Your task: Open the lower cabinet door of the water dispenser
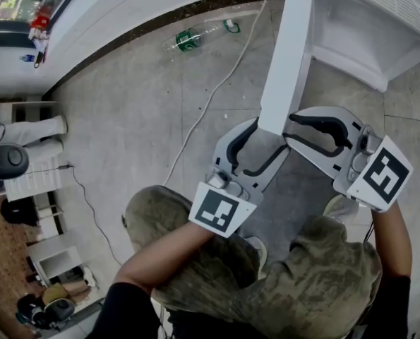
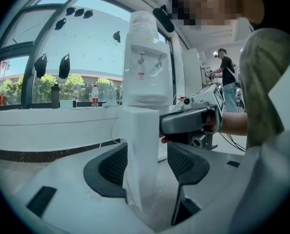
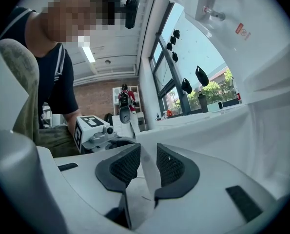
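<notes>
The white water dispenser [image 1: 365, 27] stands at the top right of the head view, its lower cabinet door [image 1: 284, 62] swung out towards me and seen edge-on. My left gripper [image 1: 270, 136] straddles the door's free edge [image 2: 142, 145]: the left pad [image 2: 113, 165] lies against the panel, the right pad stands off, so the gripper [image 2: 145, 162] is open. My right gripper [image 1: 289, 129] comes in from the right. In the right gripper view [image 3: 147, 167] its narrow jaws are shut on a thin lip of the door [image 3: 149, 177]. Each gripper shows in the other's view, the right [image 2: 188, 121] and the left [image 3: 93, 130].
I crouch on a grey tiled floor, knees just below the grippers. A white cable [image 1: 210, 97] runs across the floor to the wall, and a plastic bottle [image 1: 195, 37] lies near the skirting. The open cabinet [image 1: 351, 44] is right of the door. Another person [image 2: 227, 77] stands far off.
</notes>
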`<state>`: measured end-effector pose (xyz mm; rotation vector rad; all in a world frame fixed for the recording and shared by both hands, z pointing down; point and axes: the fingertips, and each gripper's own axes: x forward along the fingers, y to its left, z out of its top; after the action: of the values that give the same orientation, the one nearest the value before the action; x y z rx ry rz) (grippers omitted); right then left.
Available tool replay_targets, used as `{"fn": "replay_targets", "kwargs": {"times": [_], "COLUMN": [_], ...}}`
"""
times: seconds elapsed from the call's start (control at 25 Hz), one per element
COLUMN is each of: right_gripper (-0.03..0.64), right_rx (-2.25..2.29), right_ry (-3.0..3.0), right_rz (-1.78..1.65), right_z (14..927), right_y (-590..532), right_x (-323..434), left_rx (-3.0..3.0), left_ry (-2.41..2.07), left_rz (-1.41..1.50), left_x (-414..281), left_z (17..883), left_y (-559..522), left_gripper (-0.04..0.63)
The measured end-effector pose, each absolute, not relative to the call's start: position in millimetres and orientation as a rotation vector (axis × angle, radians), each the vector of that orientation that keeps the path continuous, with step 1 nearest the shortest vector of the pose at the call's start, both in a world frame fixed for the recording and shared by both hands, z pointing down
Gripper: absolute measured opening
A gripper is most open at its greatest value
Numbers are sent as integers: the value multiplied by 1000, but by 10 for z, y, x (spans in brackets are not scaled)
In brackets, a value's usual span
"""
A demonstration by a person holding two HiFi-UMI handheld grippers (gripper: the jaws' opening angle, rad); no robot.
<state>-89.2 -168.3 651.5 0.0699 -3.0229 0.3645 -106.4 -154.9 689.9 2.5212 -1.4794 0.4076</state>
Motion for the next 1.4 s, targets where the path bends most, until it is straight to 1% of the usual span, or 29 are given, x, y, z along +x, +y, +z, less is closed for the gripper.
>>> {"fn": "replay_targets", "kwargs": {"times": [0.12, 0.28, 0.84, 1.16, 1.4], "right_gripper": [97, 94, 80, 19, 0], "right_rx": [59, 63, 73, 99, 146], "right_ry": [-3024, -3022, -2944, -2922, -2892], "right_rz": [369, 392, 312, 224, 256], "right_z": [6497, 6559, 6583, 6489, 6336], "right_y": [-1685, -1720, -1720, -1804, -1934], "right_x": [-953, -1095, -1198, -1294, -1339], "left_rx": [2473, 2454, 2313, 2199, 2132], "left_ry": [-1509, -1555, -1663, -1726, -1815], "left_rz": [364, 336, 321, 328, 298], "left_x": [-1119, -1272, -1588, -1715, -1906], "left_z": [6863, 6854, 6875, 6868, 6883], "left_y": [-1593, -1686, -1731, -1765, -1764], "left_gripper": [239, 183, 166, 166, 153]}}
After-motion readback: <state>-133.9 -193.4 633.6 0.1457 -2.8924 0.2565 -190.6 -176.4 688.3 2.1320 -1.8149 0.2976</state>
